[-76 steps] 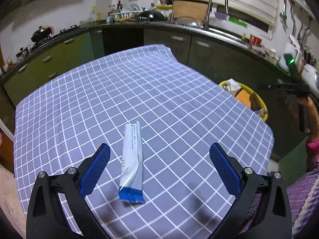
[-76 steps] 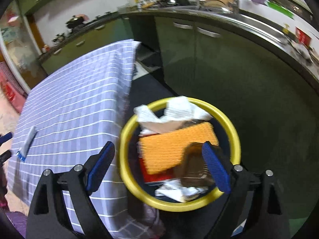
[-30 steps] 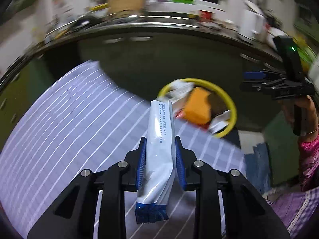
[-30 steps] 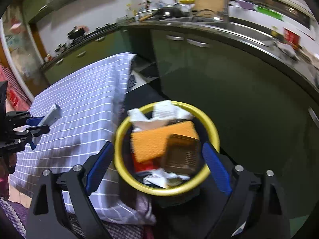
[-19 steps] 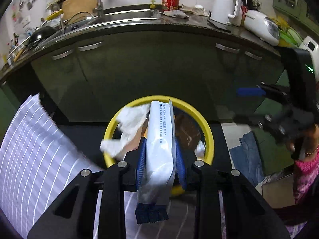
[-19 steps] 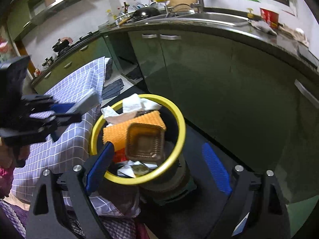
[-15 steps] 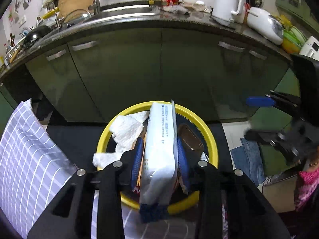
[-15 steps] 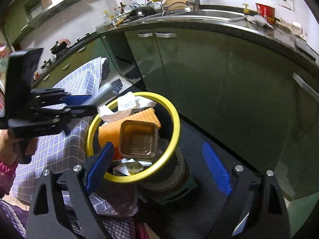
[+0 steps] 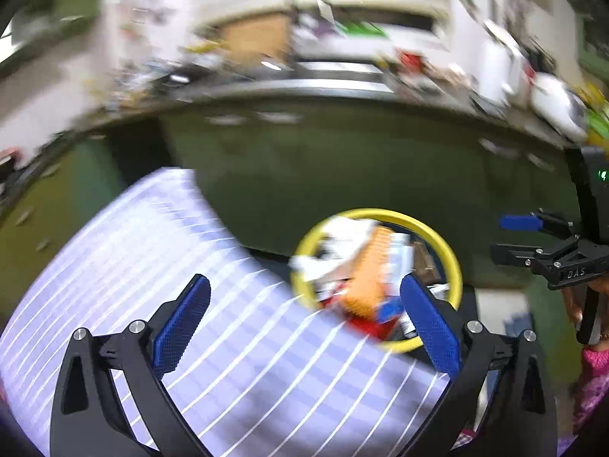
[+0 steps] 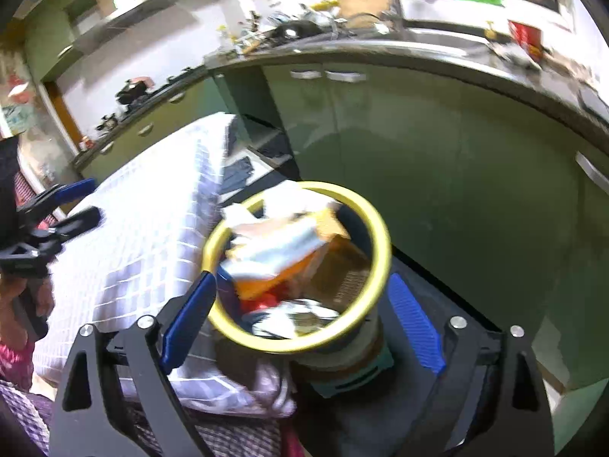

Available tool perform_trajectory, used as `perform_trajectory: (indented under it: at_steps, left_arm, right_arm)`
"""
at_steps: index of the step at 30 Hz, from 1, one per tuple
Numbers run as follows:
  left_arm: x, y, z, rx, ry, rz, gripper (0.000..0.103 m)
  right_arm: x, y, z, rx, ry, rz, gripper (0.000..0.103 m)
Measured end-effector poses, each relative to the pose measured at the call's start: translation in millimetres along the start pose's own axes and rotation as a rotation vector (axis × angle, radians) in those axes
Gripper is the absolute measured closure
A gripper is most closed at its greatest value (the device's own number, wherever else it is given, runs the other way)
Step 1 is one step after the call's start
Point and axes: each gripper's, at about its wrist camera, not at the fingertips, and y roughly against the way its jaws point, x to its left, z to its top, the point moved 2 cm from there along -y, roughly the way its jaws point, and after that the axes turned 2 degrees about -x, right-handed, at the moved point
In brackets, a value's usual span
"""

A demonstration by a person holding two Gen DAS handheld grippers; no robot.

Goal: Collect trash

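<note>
The yellow-rimmed trash bin (image 10: 382, 240) stands on the floor beside the table and is full. The white and blue wrapper (image 10: 281, 253) lies on top of the trash in it, over an orange sponge-like piece (image 10: 274, 280). My left gripper (image 9: 304, 323) is open and empty above the table's edge, with the bin (image 9: 453, 262) just beyond it. My right gripper (image 10: 300, 310) is open and empty, held above the bin. The left wrist view is blurred.
The table with the purple checked cloth (image 10: 152, 221) is left of the bin. Green kitchen cabinets (image 10: 437, 152) and a cluttered counter with a sink (image 10: 418, 42) run behind. My right gripper also shows in the left wrist view (image 9: 533, 240), at the right.
My left gripper picked the wrapper off the table, carried it over the bin and opened. The wrapper now lies in the bin and the left gripper has drawn back over the table.
</note>
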Motion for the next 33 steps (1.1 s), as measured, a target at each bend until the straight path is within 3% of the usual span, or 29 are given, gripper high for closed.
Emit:
perform_trajectory:
  at_steps: [7,10,14,19,25,33]
  left_arm:
    - [92,142,-83,-0.108,0.300,0.390,0.005]
    - [119,188,-118,-0.150,0.369,0.449,0.005]
    - [134,241,-153,-0.189,0.382,0.608,0.005]
    - [141,277,-169,-0.273,0.436,0.581,0.005]
    - [139,289,-182,-0.286,0.429,0.597,0.005]
    - [129,289,-169,-0.294,0.404,0.618,0.005]
  right_arm:
    - [86,22,4,-0.112,0.137,0.032,0.011]
    - [120,34,5,-0.165,0.182,0.009,0.008]
    - [156,48,3,-0.226,0.227,-0.003,0.007]
    - [184,58,-4,-0.273,0.276,-0.036,0.007]
    - [196,68,-10,-0.290,0.306,-0.046,0.007]
    - [193,64,-11,-0.288,0.296,-0.059,0.007]
